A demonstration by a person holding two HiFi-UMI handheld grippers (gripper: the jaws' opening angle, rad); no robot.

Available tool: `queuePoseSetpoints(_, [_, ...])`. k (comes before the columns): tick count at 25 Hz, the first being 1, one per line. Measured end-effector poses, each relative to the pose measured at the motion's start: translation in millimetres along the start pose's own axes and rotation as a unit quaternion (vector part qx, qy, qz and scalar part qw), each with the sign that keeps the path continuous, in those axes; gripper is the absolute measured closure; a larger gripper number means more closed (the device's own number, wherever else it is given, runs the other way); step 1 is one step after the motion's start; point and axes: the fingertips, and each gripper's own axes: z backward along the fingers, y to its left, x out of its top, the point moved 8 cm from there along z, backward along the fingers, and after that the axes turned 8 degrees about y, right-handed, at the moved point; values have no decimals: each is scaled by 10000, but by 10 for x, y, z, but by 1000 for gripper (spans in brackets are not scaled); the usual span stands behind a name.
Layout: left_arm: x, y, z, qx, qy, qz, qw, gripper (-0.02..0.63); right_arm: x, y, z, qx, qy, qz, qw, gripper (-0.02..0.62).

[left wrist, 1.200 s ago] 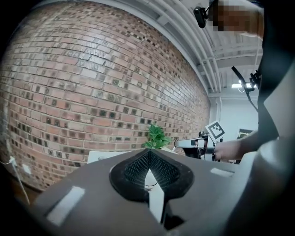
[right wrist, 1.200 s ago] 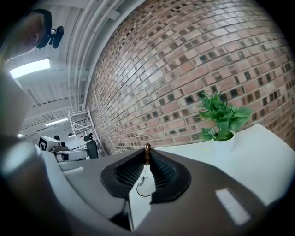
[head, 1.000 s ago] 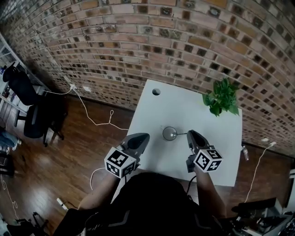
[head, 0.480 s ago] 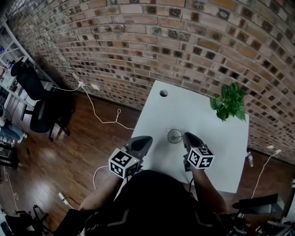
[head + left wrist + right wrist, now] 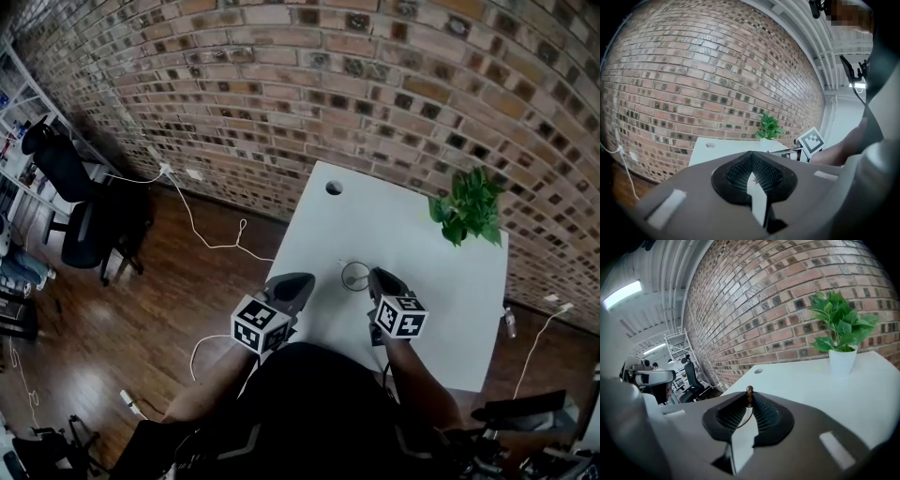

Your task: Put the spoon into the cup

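Note:
A small clear cup (image 5: 354, 276) stands mid-table on the white table (image 5: 441, 309). My right gripper (image 5: 373, 278) sits right beside the cup's rim, its marker cube (image 5: 401, 317) behind it. In the right gripper view that gripper (image 5: 749, 394) is shut on the thin spoon handle (image 5: 749, 391), whose brown end pokes up between the tips; the spoon's bowl and the cup are hidden below the jaws. My left gripper (image 5: 292, 285) hovers at the table's left edge. In its own view the left gripper (image 5: 752, 157) is shut with nothing in it.
A potted green plant (image 5: 466, 206) stands at the table's far right corner, also seen as the plant (image 5: 839, 333) ahead of the right gripper. A round cable hole (image 5: 334, 187) is at the far left. Brick wall behind; wooden floor, cables and an office chair (image 5: 89, 225) to the left.
Both grippers have sunk lower. The right gripper has drawn in close to the cup, so the spoon handle that showed between them is now covered.

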Motion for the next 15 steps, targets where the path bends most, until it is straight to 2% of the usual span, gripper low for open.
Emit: queuePoseSetpoints(15, [-16, 5, -162, -160, 183, 16, 9997, 614, -36, -29, -105, -159, 198, -3, 9997, 546])
